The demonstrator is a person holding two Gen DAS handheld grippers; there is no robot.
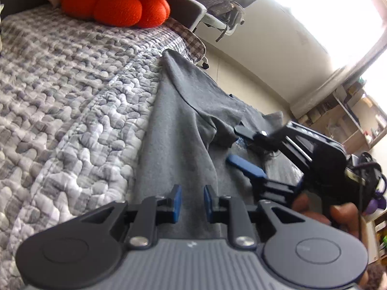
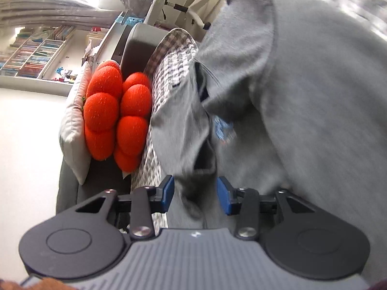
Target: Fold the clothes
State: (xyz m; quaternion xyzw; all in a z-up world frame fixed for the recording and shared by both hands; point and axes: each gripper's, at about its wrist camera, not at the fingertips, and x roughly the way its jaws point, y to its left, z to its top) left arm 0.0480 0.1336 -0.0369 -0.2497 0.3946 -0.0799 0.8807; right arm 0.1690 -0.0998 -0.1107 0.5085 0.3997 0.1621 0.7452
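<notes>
A grey sweatshirt (image 1: 193, 111) lies along the edge of a quilted bed, with a raised fold running away from me. My left gripper (image 1: 192, 203) hovers low over the near end of that fold. Its blue pads (image 1: 176, 203) stand apart, with cloth showing in the gap. My right gripper (image 1: 234, 143) comes in from the right, held by a hand (image 1: 314, 207), its fingers spread around a bunched part of the sweatshirt. In the right wrist view the right gripper (image 2: 196, 194) is open, with a dark crumpled fold of the sweatshirt (image 2: 302, 84) between its pads. A small blue print (image 2: 223, 128) shows on the fabric.
The grey checked quilt (image 1: 72, 101) covers the bed to the left. A red bumpy cushion (image 1: 116, 4) and a pale pillow (image 2: 72, 125) sit at its far end. Past the bed stand an office chair (image 1: 193, 12) with a backpack (image 1: 222, 2) on it, and shelves (image 1: 358, 111).
</notes>
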